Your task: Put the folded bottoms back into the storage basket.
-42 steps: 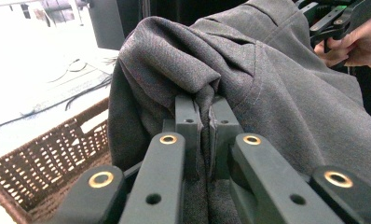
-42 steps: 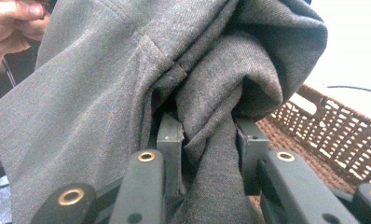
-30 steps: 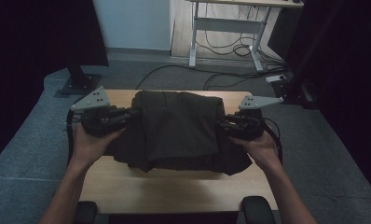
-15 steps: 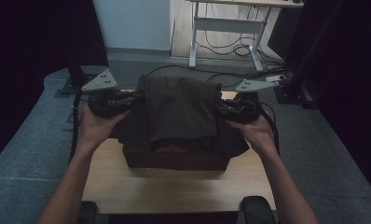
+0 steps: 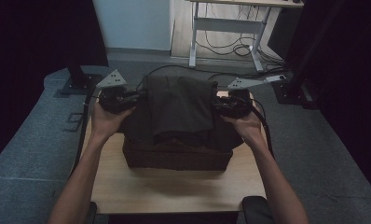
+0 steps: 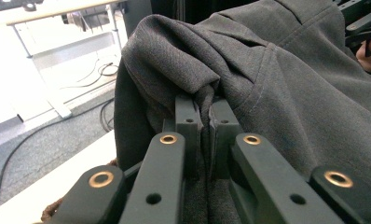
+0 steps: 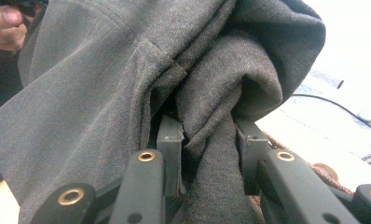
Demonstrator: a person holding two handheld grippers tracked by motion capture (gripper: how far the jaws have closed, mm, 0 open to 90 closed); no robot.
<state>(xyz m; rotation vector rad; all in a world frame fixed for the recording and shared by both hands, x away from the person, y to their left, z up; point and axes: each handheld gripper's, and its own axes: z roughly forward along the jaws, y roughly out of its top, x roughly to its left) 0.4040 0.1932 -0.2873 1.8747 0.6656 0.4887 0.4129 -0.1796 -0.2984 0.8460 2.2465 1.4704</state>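
**Dark garment held at both sides above a brown basket**

A dark grey garment (image 5: 181,105) hangs between the two grippers over the far half of a light wooden table (image 5: 174,186). Its lower part drapes onto a brown woven basket (image 5: 176,158) standing on the table beneath it.

Left gripper (image 5: 130,96): at the garment's left edge. In the left gripper view its jaws are pressed nearly together, pinching a gathered fold of the cloth (image 6: 207,100).

Right gripper (image 5: 221,106): at the garment's right edge. In the right gripper view its jaws stand somewhat apart, clamped on a thicker, bunched roll of the same cloth (image 7: 211,126).

Both hands grip the tools from below, forearms entering from the near edge. Cables trail on the grey floor (image 5: 39,140) beyond the table.
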